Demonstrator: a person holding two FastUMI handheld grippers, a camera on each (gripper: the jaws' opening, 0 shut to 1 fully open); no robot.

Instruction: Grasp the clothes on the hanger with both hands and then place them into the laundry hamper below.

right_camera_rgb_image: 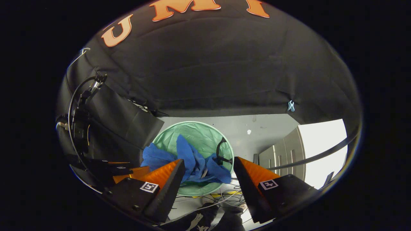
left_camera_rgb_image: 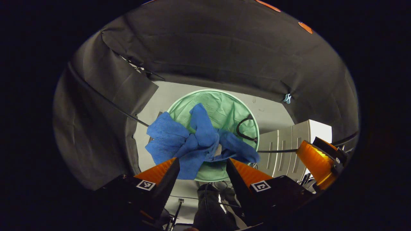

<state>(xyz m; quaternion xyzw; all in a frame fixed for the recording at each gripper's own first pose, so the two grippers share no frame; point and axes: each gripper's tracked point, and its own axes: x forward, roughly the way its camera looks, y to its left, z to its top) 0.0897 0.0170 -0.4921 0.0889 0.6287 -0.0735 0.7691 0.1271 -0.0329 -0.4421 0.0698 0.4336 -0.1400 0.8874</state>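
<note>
Both my jaws stand wide apart with nothing between the fingers: the left gripper (left_camera_rgb_image: 202, 166) hangs over the hamper, and the right gripper (right_camera_rgb_image: 208, 166) hangs over it too, just beside the other. I judge they are spread this way because the load has been let go and the fingers no longer need to pinch cloth.

Going left to right in the left gripper view: the dark booth wall (left_camera_rgb_image: 96, 128) drapes down, then the blue clothes (left_camera_rgb_image: 196, 141), then the green laundry hamper (left_camera_rgb_image: 224, 109), then a pale cabinet (left_camera_rgb_image: 289, 144) on the floor. The clothes lie bunched across the hamper's near rim, one flap spilling out over the left edge while the rest sags into the basket. That suggests a drop from straight above, landing a little off centre.

By my count: one hamper, two grippers, one cabinet, one small clip (left_camera_rgb_image: 287, 98) on the wall. The blue cloth looks like a single garment, though the bunching could hide a second piece. A dark loop (left_camera_rgb_image: 245, 128) sits inside the hamper at the right; probably its handle.

The task seems nearly done, bar the flap hanging outside.
</note>
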